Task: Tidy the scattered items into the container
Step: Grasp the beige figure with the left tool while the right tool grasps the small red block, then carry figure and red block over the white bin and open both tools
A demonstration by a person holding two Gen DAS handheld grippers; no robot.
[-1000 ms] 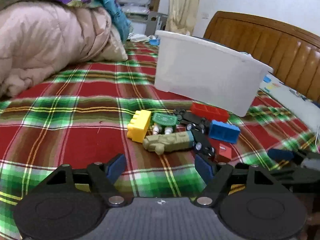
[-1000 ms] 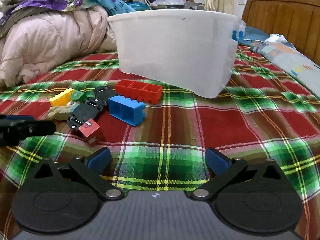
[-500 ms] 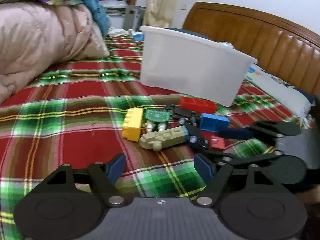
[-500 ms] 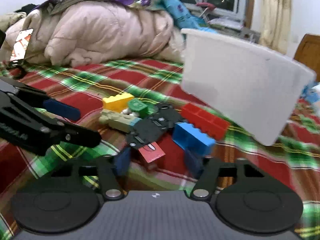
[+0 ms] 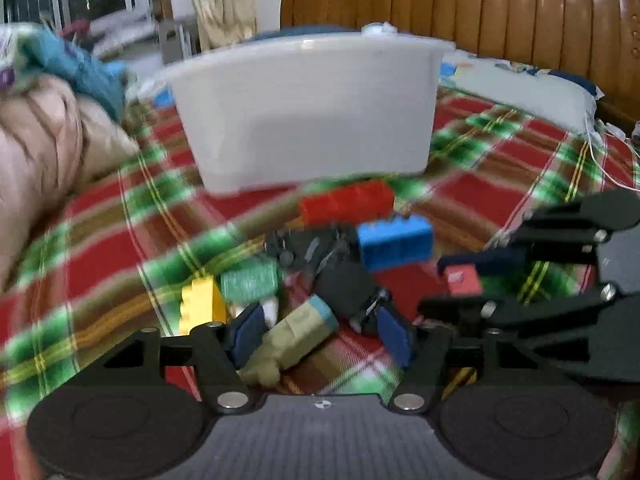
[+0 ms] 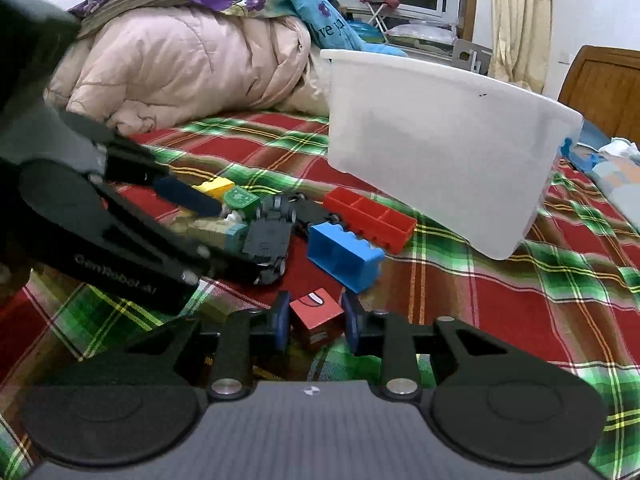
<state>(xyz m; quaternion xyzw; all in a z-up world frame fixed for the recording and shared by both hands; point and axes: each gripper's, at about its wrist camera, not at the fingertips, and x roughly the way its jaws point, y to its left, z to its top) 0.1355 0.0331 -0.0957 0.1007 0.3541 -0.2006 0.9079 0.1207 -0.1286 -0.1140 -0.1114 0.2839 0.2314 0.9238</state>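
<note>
Toys lie in a heap on the plaid bedspread in front of the white container (image 5: 308, 120) (image 6: 440, 152). My left gripper (image 5: 320, 334) (image 6: 208, 228) is closing around an olive toy figure (image 5: 292, 340); the right pad stands clear of it. My right gripper (image 6: 316, 320) (image 5: 464, 284) is closing on a small red cube (image 6: 316, 316), with both pads against its sides. Around them lie a long red brick (image 6: 368, 218), a blue brick (image 6: 344, 254), a yellow brick (image 5: 198, 308), a green piece (image 5: 250, 282) and a black toy car (image 6: 266, 240).
A pink quilt (image 6: 180, 68) with flowered bedding on top is bunched at the left. The wooden headboard (image 5: 480, 8) and a pillow (image 5: 520, 88) stand behind the container. Plaid sheet (image 6: 500, 300) stretches to the right of the toys.
My left gripper has pushed forward into the heap, rolled, and narrowed around the olive figure. My right gripper swung toward the heap and went from wide open to closed on the red cube.
</note>
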